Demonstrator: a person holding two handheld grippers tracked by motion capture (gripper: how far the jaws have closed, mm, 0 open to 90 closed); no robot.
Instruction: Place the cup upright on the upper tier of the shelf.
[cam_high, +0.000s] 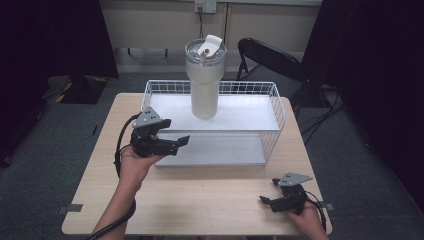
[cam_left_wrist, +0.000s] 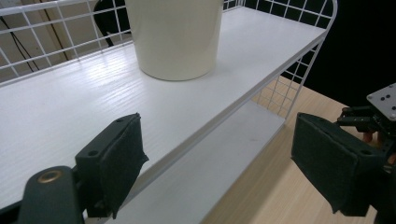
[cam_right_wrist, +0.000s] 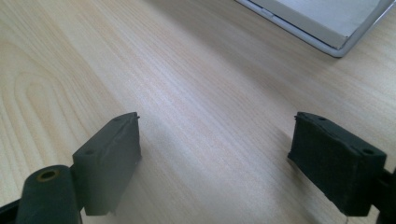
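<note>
A cream tumbler (cam_high: 204, 82) with a clear lid and a white flip spout stands upright on the top shelf of a white wire rack (cam_high: 235, 116). My left gripper (cam_high: 176, 133) hovers open at the rack's front left corner, level with the top shelf and empty. In the left gripper view, the tumbler's base (cam_left_wrist: 175, 39) sits ahead on the white shelf (cam_left_wrist: 65, 112), beyond the left gripper (cam_left_wrist: 219, 168). My right gripper (cam_high: 269, 191) rests low near the table's front right edge. In its own view the right gripper (cam_right_wrist: 219, 163) is open over bare wood.
The rack's lower shelf (cam_high: 220, 150) lies just above the wooden table (cam_high: 200, 200). A black folding chair (cam_high: 270, 60) stands behind the table at the right. The rack's corner (cam_right_wrist: 327, 28) shows far ahead of the right gripper. Dark curtains flank the room.
</note>
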